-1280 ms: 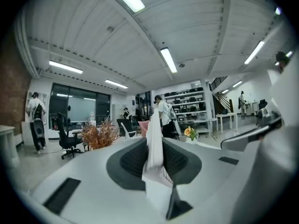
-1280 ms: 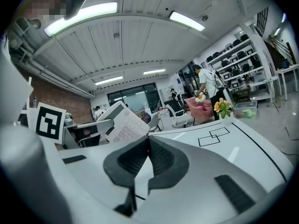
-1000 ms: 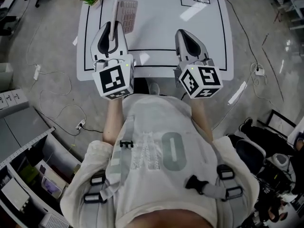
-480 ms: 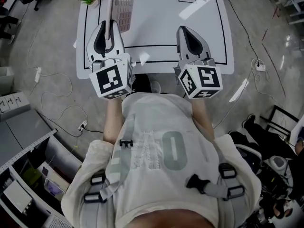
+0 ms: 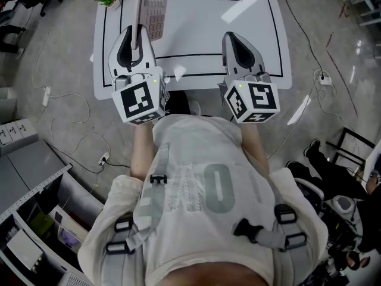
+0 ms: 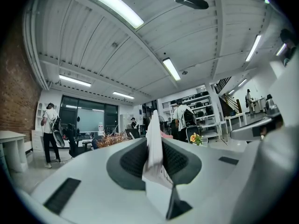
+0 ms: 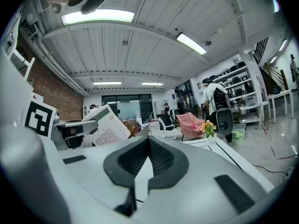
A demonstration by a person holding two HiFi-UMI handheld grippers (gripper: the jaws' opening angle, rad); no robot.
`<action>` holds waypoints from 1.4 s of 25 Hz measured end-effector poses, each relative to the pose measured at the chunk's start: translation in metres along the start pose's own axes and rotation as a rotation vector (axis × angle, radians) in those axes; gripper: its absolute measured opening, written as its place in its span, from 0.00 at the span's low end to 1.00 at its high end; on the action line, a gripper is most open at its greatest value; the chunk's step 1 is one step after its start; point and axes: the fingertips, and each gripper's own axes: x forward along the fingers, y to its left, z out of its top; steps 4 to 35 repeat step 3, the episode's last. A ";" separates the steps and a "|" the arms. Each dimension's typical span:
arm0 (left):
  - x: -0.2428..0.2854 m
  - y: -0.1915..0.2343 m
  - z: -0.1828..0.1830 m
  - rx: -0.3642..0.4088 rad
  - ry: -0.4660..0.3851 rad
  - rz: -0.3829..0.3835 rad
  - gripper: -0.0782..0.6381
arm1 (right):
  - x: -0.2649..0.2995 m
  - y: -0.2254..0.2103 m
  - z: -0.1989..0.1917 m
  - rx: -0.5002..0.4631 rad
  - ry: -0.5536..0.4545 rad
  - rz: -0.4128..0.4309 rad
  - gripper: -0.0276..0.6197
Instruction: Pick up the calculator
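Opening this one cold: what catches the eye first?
The calculator stands out, clamped by one edge in the left gripper over the far left part of the white table. The right gripper hangs beside it over the table's near part, jaws together with nothing between them.

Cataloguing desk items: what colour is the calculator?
The calculator is off-white; it shows best in the right gripper view.

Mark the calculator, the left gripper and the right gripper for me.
calculator (image 5: 156,16), head view, key face.
left gripper (image 5: 137,33), head view, between its tips at the calculator's edge.
right gripper (image 5: 230,39), head view, at its closed tips.
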 end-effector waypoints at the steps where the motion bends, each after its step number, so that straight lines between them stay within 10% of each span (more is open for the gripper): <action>1: 0.003 -0.001 0.000 0.000 0.003 0.003 0.23 | 0.001 -0.003 0.000 0.000 0.001 0.000 0.05; 35: 0.009 -0.006 0.000 0.002 0.001 0.000 0.23 | 0.005 -0.010 0.001 -0.001 0.003 0.000 0.05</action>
